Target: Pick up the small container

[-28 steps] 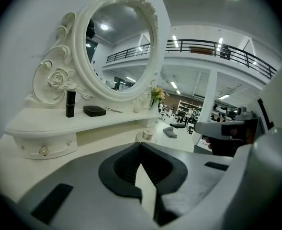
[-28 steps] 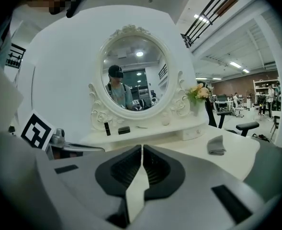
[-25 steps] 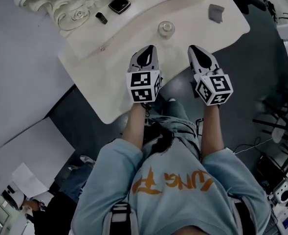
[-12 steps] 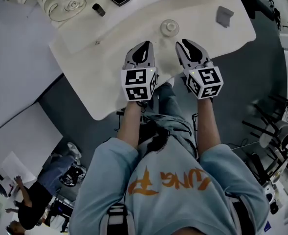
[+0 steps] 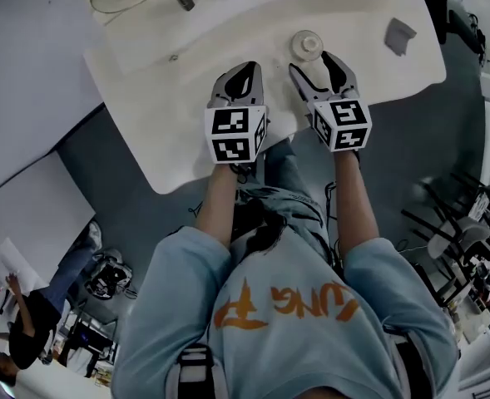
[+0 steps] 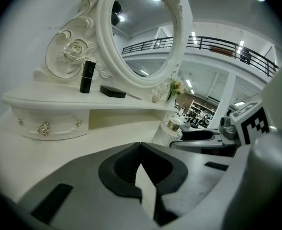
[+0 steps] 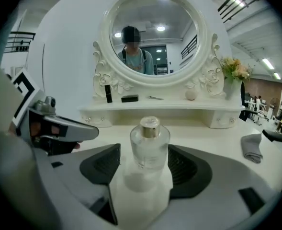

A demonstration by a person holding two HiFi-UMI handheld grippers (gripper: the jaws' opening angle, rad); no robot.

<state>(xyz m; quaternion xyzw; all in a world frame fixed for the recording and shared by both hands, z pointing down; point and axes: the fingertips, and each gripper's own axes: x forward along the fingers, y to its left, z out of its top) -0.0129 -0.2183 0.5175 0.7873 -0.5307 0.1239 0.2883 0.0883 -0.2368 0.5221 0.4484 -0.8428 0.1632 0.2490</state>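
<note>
fingers of the right gripper are opening, the small container upright between them at twelve o'clock, untouched; left gripper fingers closed, empty.

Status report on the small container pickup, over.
Left hand-held gripper shut, empty. Right hand-held gripper opening, pads clear of the small container, upright on the table at its jaw mouth. Nothing in the way.

Small container: clear round glass bottle, silver cap, upright on white tabletop.
</note>
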